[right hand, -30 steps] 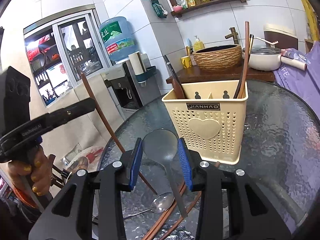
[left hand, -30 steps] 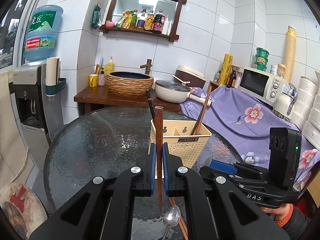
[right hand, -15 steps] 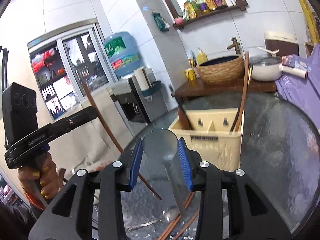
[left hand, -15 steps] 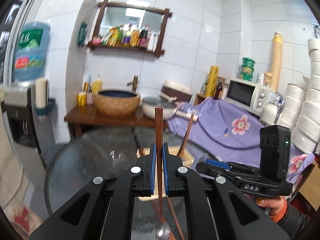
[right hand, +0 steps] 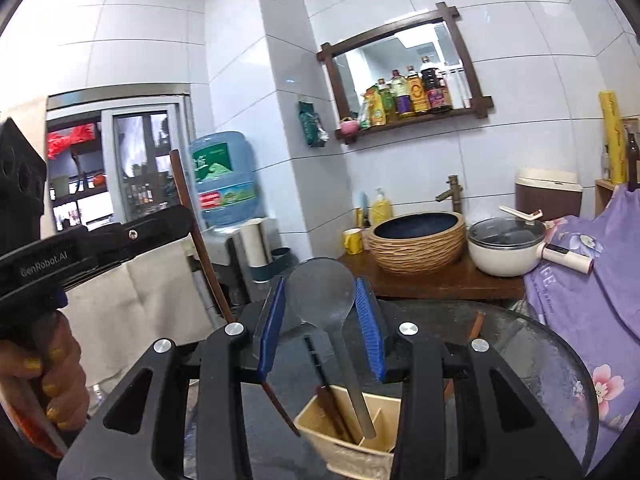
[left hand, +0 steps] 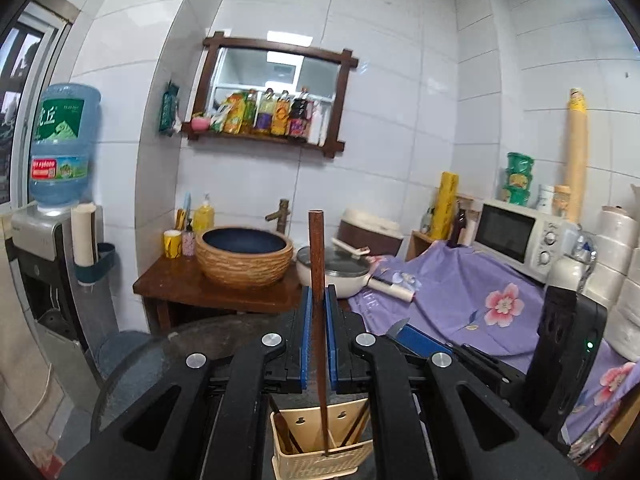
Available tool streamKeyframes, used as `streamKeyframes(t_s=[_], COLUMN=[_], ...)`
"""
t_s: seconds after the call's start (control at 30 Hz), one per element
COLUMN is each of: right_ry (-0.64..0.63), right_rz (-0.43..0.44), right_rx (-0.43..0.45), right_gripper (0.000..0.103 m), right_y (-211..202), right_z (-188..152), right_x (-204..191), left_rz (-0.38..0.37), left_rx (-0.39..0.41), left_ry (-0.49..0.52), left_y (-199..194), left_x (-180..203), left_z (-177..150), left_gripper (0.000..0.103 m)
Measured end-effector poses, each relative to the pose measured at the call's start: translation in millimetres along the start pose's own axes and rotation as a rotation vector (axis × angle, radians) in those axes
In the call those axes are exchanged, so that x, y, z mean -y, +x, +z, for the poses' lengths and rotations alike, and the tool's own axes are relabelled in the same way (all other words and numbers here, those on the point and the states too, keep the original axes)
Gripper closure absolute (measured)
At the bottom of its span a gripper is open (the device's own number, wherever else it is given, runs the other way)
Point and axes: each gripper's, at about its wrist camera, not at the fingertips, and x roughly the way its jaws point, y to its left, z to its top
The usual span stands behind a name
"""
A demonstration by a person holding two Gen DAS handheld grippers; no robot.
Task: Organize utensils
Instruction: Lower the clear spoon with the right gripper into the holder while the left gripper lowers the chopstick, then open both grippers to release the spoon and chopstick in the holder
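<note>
Left gripper (left hand: 317,334) pinches chopstick (left hand: 317,264); right gripper (right hand: 322,316) pinches spoon (right hand: 322,292). Both above caddy (right hand: 348,440); next, lower into compartments.

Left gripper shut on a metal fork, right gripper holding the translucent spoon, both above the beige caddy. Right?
Not quite. The left gripper is shut on a wooden chopstick, not a metal fork; the left wrist view shows it. The rest stands: the right gripper holds the translucent spoon, both above the beige caddy.
</note>
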Motion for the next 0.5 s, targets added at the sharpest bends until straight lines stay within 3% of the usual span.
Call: streamKeyframes(t_s=[0.2,0.4,0.5], right_ry=[0.054,0.072,0.070], right_rz=[-0.065,-0.081,-0.090], right_rx=[-0.052,-0.102,-0.151], right_gripper=[0.066,0.066,0.066], right_y=[25,38,50], right_z=[-45,-70,-85], right_x=[29,39,40], left_rz=[0.038,0.028,0.093], left_rx=[-0.056,-0.017,0.054], left_ry=[-0.054,-0.045,-0.063], left_y=[38,37,36], left_x=[-20,-21,-26], left_z=[-35,-37,-53], left_gripper=[0.101,0.101,0.101])
